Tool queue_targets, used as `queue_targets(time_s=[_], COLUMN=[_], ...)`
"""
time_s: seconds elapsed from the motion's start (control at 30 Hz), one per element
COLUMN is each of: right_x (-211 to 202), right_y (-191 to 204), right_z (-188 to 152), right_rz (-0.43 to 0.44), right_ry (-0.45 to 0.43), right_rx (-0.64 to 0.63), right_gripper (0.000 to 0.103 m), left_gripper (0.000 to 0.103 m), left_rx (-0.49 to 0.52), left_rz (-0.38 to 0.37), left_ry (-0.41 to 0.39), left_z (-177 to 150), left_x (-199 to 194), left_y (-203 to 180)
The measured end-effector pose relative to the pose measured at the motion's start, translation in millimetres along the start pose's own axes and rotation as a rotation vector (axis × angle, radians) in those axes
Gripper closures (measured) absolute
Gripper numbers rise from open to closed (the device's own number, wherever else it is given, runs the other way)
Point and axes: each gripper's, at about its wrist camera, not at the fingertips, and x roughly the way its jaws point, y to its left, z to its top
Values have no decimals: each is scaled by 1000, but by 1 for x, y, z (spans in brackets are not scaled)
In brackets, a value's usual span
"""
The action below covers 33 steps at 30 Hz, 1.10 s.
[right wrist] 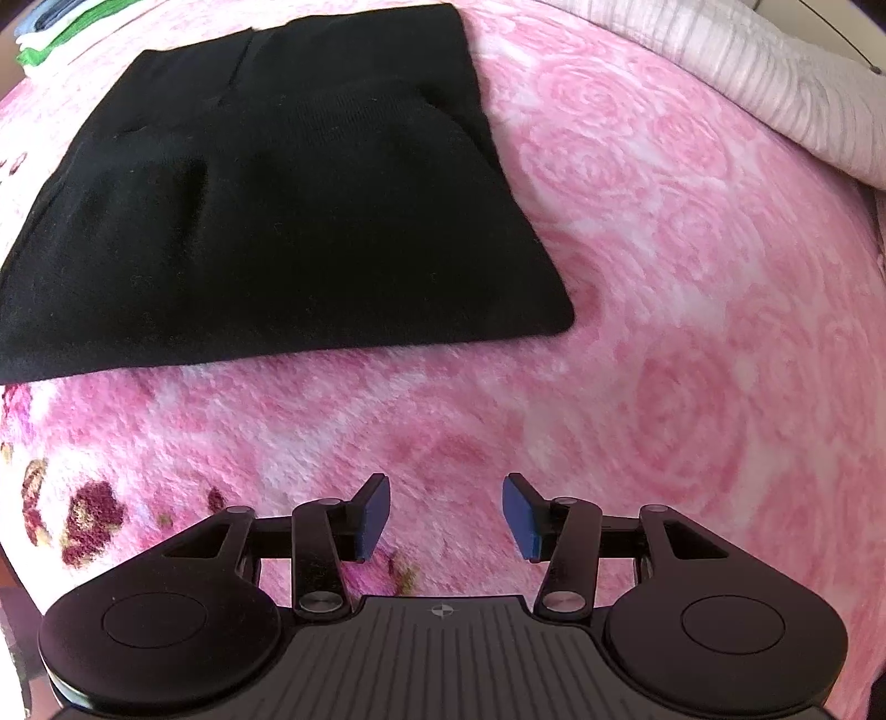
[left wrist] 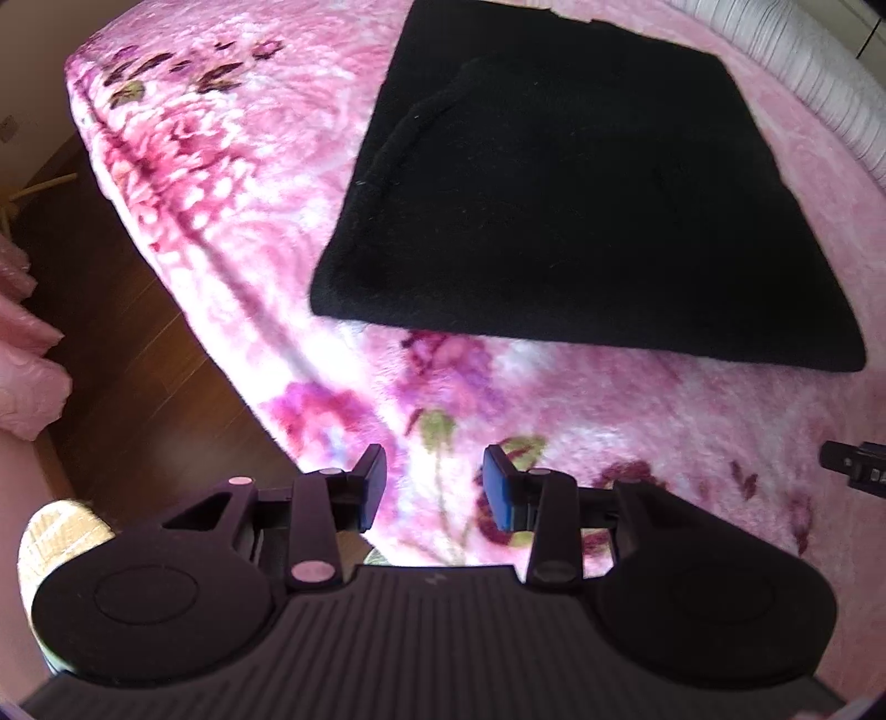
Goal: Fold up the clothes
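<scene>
Nearest, the left gripper [left wrist: 434,487] hangs over the blanket [left wrist: 232,221] near the bed's edge, jaws parted with nothing between them. The right gripper [right wrist: 446,515] hangs likewise over the blanket, jaws wide apart and bare. Beyond both lies the black garment [right wrist: 266,221], folded flat into a rough rectangle on the blanket, apart from either gripper. Farther off, a striped quilt [right wrist: 775,83] and a stack of clothes [right wrist: 50,27].
</scene>
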Motion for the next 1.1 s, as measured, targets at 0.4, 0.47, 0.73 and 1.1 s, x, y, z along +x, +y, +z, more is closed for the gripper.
queue_targets(time_s=[0.4, 0.47, 0.73, 1.1], right_x=[10, 20, 65, 96], right_y=[-58, -88, -142, -158], right_z=[16, 13, 1, 25], right_rz=[272, 373, 619, 678], right_ry=[-43, -45, -87, -128], right_rx=[324, 527, 977, 983], right_gripper=[54, 54, 54, 54], left_gripper=[62, 62, 62, 62], left_rx=[-445, -568, -856, -752], left_rz=[-413, -477, -548, -625], left_ry=[-64, -68, -95, -93], left_z=[15, 15, 13, 41], left_x=[24, 37, 84, 102], left_y=[77, 95, 124, 132])
